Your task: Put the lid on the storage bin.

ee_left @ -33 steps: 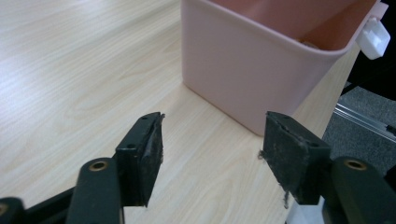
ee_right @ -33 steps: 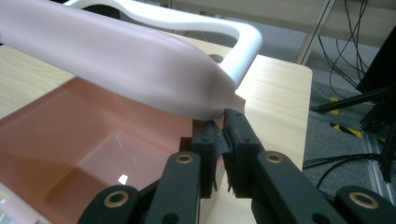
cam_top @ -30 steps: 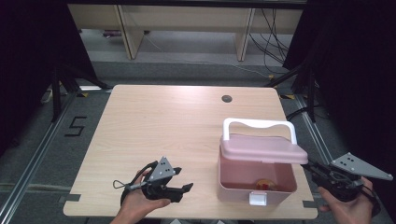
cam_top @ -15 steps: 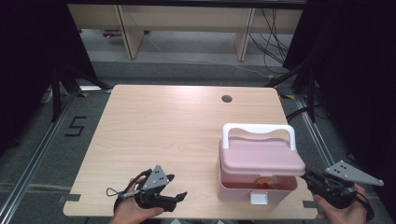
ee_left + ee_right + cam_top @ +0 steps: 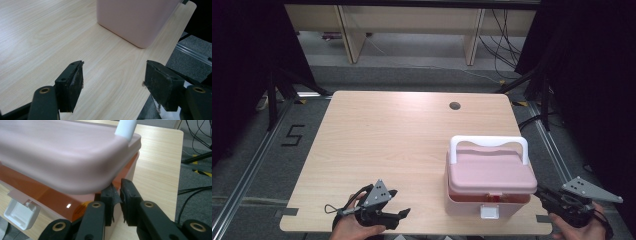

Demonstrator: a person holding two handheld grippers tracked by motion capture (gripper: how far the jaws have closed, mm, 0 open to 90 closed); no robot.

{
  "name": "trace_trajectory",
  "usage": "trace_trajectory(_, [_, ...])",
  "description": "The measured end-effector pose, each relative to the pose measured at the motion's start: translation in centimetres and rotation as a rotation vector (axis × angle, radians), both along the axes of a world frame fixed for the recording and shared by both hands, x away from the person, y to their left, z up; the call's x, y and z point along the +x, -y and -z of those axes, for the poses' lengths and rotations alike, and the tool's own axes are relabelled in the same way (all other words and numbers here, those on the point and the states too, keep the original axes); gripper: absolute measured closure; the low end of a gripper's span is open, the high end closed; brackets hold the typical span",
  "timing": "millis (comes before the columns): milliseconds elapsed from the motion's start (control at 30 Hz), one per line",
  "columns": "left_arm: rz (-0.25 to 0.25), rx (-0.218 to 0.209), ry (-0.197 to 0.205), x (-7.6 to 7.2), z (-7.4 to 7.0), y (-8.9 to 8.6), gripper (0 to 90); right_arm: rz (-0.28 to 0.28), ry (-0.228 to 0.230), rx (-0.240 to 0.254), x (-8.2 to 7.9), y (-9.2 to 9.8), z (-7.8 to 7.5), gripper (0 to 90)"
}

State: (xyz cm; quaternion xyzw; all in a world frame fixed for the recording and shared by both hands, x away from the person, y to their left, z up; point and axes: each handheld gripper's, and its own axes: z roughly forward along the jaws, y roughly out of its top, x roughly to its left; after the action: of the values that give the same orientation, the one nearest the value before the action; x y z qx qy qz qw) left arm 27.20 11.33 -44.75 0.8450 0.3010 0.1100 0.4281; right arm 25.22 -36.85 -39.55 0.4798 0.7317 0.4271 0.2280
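Pink box (image 5: 489,182) sits on table (image 5: 387,145), near front-right corner, white handle (image 5: 488,143) upright. Lid (image 5: 62,157) looks down over the body but not latched, I think: orange strip shows under its edge in right gripper view, and white latch (image 5: 490,212) hangs at front.

Right gripper (image 5: 116,195) at box's right front corner, just under lid rim; jaws nearly together, thin gap, nothing clamped as far as I can tell. Left gripper (image 5: 113,85) over bare wood w/ jaws wide, holding nothing, box well apart from it.

Judgement: lid prob. being closed or lifted at that corner; can't tell which. Latch work left to do.
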Motion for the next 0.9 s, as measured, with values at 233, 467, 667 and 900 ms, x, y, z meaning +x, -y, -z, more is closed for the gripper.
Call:
trace_trajectory(233, [0.003,-0.004,-0.008,-0.1,0.1,-0.2,30.5,0.024,0.007,-0.024,0.0,0.7,0.5,80.4])
trace_trajectory(467, [-0.003,-0.012,-0.002,-0.1,0.1,-0.4,30.5,0.047,-0.004,0.021,0.0,1.4,0.5,79.3])
trace_trajectory(667, [-0.013,-0.010,-0.002,-0.2,0.4,-0.8,28.9,0.080,0.011,0.008,0.0,2.3,1.1,67.2])
trace_trajectory(900, [-0.020,0.008,0.012,-0.4,0.8,-1.5,26.4,0.139,-0.012,0.027,-0.6,3.0,2.2,49.5])
